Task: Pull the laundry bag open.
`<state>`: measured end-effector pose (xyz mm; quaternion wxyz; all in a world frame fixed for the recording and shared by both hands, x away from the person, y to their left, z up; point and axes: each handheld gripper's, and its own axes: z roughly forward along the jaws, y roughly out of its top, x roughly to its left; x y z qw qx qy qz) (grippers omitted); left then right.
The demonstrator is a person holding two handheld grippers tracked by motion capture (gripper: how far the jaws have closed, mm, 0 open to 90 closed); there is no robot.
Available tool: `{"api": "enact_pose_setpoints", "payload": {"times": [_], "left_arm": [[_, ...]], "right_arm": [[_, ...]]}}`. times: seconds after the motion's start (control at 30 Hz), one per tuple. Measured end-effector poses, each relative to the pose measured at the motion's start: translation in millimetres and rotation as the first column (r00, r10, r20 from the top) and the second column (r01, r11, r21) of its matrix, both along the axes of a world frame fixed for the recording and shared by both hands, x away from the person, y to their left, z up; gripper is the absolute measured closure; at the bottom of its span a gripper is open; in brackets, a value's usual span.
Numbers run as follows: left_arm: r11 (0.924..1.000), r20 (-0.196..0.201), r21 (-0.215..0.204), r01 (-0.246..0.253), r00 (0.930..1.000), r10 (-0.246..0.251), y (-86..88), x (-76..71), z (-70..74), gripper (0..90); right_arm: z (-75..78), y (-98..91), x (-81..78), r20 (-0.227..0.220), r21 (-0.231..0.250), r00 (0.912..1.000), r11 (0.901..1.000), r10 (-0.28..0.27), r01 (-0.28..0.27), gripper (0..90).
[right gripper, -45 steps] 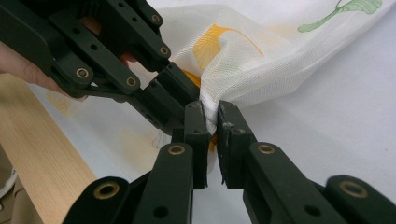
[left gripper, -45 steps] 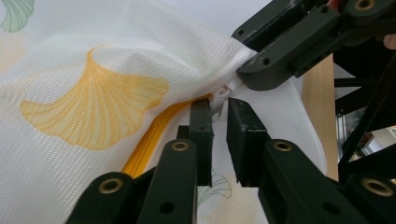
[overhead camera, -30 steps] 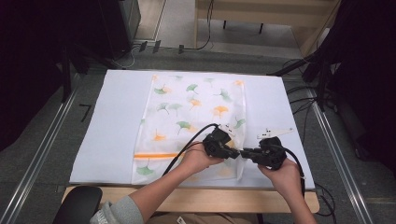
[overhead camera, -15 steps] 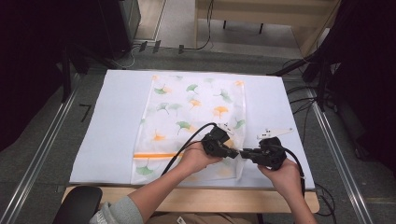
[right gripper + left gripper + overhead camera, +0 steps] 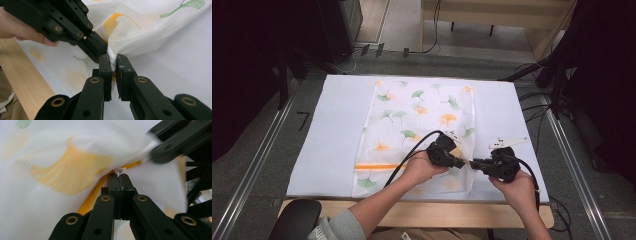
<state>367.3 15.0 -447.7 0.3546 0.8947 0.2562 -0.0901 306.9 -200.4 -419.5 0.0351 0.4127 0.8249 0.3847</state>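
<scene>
So both grippers are on the same spot right now. There's a white mesh bag (image 5: 419,130) with a ginkgo-leaf print and an orange zipper band (image 5: 379,165), lying flat on a white mat (image 5: 332,130) on the table, near the person's edge. The action is at the bag's right side, close to the near corner.

The left gripper (image 5: 460,162) has its jaws pressed together on a small white tab, which looks like the zipper pull (image 5: 121,171), sitting right at the end of the orange band. The right gripper (image 5: 475,163) is pinching a bunched fold of the mesh (image 5: 113,58) just beside it, with its tips nearly touching the left one's. In the right gripper view the fabric is pulled up into a little ridge off the mat.

My read: this is the start of working the zipper, with one side anchoring the cloth and the other holding the pull. The next move probably calls for dragging the pull along the orange band, away toward the bag's left edge, while the right gripper stays firm so the mesh doesn't just slide along with it. The risk is the tiny tab slipping out, since it's barely caught at the jaw tips.

Writing or brands: I can't see any. The bag has only leaves, green and orange, with no readable label.
</scene>
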Motion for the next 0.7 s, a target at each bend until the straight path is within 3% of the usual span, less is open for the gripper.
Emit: {"api": "enact_pose_setpoints", "payload": {"times": [0.07, 0.17, 0.33, 0.7], "left_arm": [[0.9999, -0.016, -0.005, -0.011, 0.9998, 0.011, 5.6, 3.7, -1.7, 90.0], [0.9999, -0.002, 0.008, -0.01, 1.0, 0.01, 6.1, 1.6, -1.0, 90.0], [1.0, -0.02, -0.009, -0.005, 0.9998, 0.005, 6.2, 1.1, -1.3, 90.0], [1.0, -0.023, 0.0, -0.003, 0.9997, 0.003, 5.4, 1.1, -2.0, 90.0]], "right_arm": [[0.1, -2.5, -0.3, 0.0, 0.004, 1.0, 1.0, -0.004, 0.004, 85.7], [0.0, -2.9, 0.0, 0.0, 0.003, 1.0, 1.0, -0.003, 0.003, 85.7], [0.2, -4.1, 0.1, 0.009, 0.005, 0.9999, 0.9999, -0.013, 0.013, 85.5], [-1.3, -4.6, 0.7, 0.009, 0.002, 0.9998, 0.9999, -0.017, 0.017, 85.2]]}}
